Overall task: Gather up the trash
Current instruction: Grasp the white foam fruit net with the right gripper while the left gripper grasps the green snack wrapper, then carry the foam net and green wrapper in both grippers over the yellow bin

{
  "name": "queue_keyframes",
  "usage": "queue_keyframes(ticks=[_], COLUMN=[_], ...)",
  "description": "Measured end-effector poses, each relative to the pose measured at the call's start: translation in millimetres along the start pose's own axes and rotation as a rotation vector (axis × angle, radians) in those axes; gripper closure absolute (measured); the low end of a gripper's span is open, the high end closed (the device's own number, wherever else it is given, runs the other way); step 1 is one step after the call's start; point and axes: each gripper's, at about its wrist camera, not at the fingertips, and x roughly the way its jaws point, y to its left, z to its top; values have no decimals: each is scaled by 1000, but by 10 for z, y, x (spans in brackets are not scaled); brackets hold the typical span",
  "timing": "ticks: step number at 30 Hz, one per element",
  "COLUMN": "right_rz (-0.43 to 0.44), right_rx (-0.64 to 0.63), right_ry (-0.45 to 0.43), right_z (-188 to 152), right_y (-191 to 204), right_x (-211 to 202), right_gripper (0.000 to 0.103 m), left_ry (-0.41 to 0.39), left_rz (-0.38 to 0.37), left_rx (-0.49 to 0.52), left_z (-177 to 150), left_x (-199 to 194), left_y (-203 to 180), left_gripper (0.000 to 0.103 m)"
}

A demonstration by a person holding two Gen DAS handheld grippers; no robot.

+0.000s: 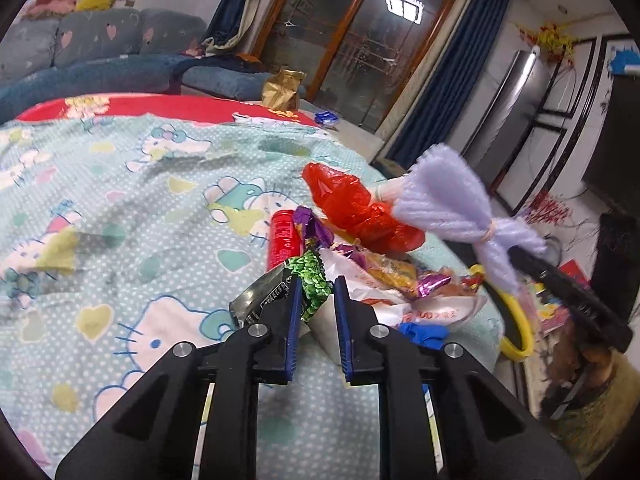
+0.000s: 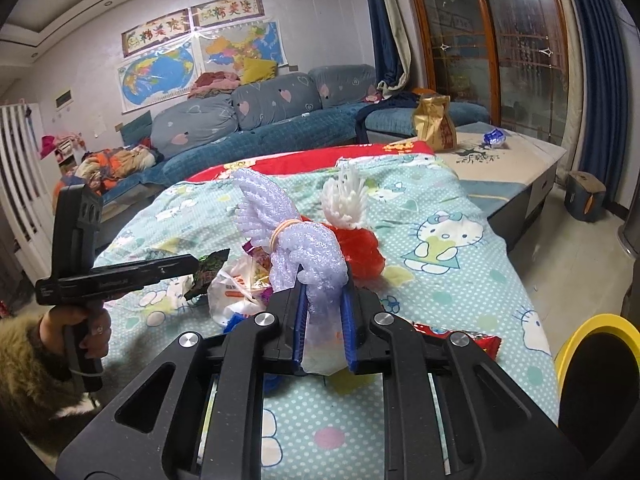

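A pile of trash lies on the Hello Kitty cloth (image 1: 120, 208): a red plastic bag (image 1: 352, 208), a red can (image 1: 282, 240), foil wrappers (image 1: 400, 272) and a white plastic bag (image 2: 236, 288). My left gripper (image 1: 316, 280) is shut on a green and black wrapper (image 1: 314, 286), which it holds just above the pile. From the right wrist view, the left gripper (image 2: 196, 266) holds that wrapper (image 2: 210, 266) by one end. My right gripper (image 2: 324, 284) is shut on a lilac foam net bundle (image 2: 316, 256) tied with a rubber band. This bundle (image 1: 444, 200) hangs over the pile's right side.
A yellow-rimmed bin (image 2: 592, 328) stands at the bed's right edge. A red snack wrapper (image 2: 472, 340) lies near it, and a white foam net (image 2: 346, 200) sticks up behind the red bag. A gold bag (image 2: 434, 124) and a blue wrapper (image 2: 494, 136) sit on the far table.
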Motion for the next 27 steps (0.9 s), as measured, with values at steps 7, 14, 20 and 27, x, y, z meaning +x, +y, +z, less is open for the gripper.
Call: queue_keyframes(ticks=[7, 14, 20, 27], right_rz=[-1, -12, -36, -71], right_rx=[8, 17, 37, 80], right_ry=[-33, -66, -91, -116], right_z=[29, 52, 57, 73], right_y=[-37, -132, -259, -464], right_x=[-168, -345, -484, -658], right_gripper=[92, 93, 93, 93], left_ry=[-33, -112, -163, -193], left_rz=[99, 114, 66, -35], left_rx=[13, 62, 96, 103], left_z=[36, 182, 321, 469], left_x=[-163, -420, -563, -573], left_y=[-28, -246, -564, -948], left_gripper=[89, 91, 91, 91])
